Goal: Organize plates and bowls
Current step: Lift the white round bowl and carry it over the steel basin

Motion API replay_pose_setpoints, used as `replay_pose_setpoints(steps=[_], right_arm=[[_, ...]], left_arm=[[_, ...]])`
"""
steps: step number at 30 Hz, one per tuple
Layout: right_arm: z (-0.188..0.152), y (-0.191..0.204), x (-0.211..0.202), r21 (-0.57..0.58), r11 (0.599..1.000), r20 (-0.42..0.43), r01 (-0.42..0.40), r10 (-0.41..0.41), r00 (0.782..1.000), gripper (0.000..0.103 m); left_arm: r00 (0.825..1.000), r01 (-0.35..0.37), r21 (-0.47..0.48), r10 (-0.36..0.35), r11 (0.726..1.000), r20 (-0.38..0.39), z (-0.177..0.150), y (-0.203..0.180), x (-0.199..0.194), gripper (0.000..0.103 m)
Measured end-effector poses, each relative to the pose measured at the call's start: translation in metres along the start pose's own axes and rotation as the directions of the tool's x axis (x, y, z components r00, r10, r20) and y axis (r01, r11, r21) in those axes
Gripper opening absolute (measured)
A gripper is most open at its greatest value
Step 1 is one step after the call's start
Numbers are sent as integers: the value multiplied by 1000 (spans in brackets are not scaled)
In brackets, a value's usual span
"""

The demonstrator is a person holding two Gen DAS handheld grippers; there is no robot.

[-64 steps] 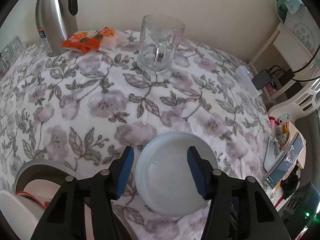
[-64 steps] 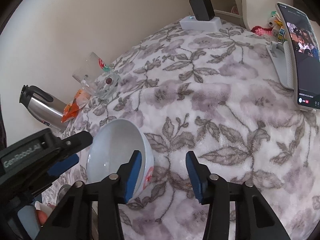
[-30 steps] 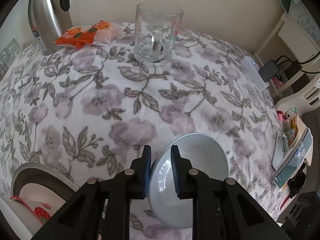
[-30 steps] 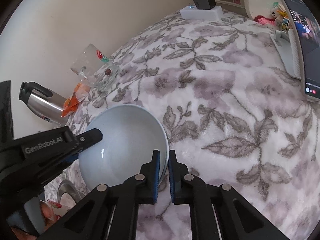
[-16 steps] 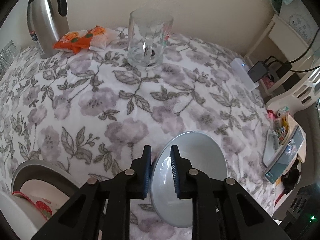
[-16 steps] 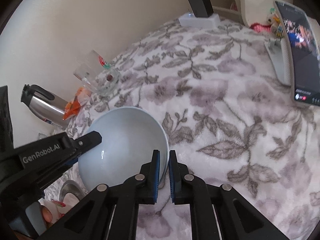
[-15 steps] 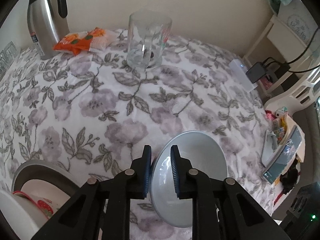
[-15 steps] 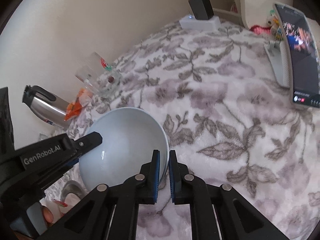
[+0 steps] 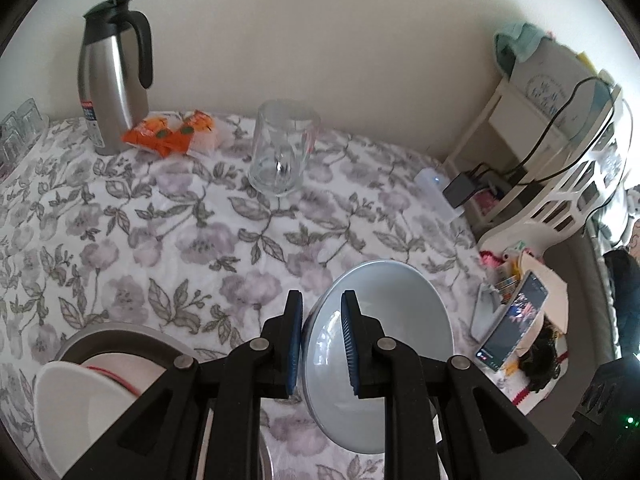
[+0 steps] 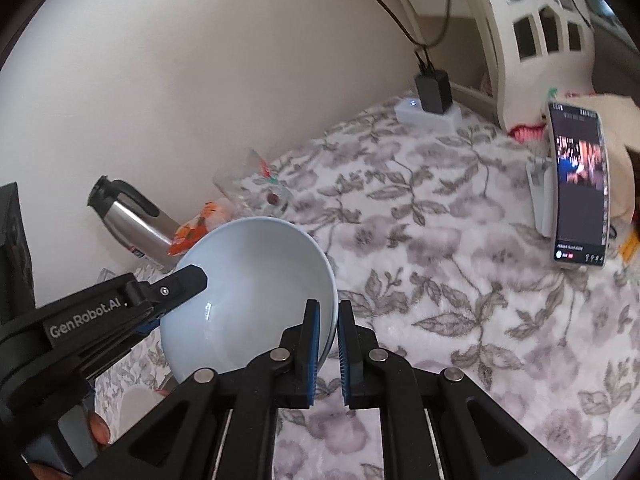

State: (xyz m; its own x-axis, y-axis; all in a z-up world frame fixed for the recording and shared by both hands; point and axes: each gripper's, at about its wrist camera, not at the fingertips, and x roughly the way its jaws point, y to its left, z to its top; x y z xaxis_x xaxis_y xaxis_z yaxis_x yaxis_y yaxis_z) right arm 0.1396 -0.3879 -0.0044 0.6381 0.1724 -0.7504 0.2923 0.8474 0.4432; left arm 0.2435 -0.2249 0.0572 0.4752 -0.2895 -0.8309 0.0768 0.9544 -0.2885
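A pale blue bowl (image 9: 384, 344) is held in the air above the floral tablecloth by both grippers, tilted. My left gripper (image 9: 320, 340) is shut on its left rim. My right gripper (image 10: 329, 340) is shut on its right rim; the bowl (image 10: 256, 288) fills the middle of the right wrist view, with the left gripper's finger (image 10: 176, 284) on its far rim. At lower left in the left wrist view, a grey plate (image 9: 108, 334) holds a white bowl with a red rim (image 9: 80, 404).
A steel thermos (image 9: 112, 84), an orange snack packet (image 9: 168, 134) and a glass mug (image 9: 282, 152) stand at the back of the table. A power strip with charger (image 9: 444, 192) lies at right. A phone on a stand (image 10: 580, 188) stands at the table's right edge.
Both grippers closed on the bowl's rims and have lifted it higher off the tablecloth; both cameras now sit higher and see more wall.
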Motion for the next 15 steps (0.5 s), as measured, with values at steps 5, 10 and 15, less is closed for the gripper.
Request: replay_pose_setpoints(steps=[5, 10, 15], right_arm=[[-4, 15, -16, -37, 999, 12, -29, 29, 999, 10], [-9, 30, -30, -74, 996, 24, -56, 57, 998, 10], [-17, 48, -40, -122, 990, 24, -76, 80, 997, 10]], left_arm=[[999, 22, -23, -21, 999, 41, -1, 12, -25, 20], [996, 52, -50, -49, 997, 71, -4, 26, -46, 20], [993, 71, -80, -63, 994, 99, -10, 45, -65, 20]])
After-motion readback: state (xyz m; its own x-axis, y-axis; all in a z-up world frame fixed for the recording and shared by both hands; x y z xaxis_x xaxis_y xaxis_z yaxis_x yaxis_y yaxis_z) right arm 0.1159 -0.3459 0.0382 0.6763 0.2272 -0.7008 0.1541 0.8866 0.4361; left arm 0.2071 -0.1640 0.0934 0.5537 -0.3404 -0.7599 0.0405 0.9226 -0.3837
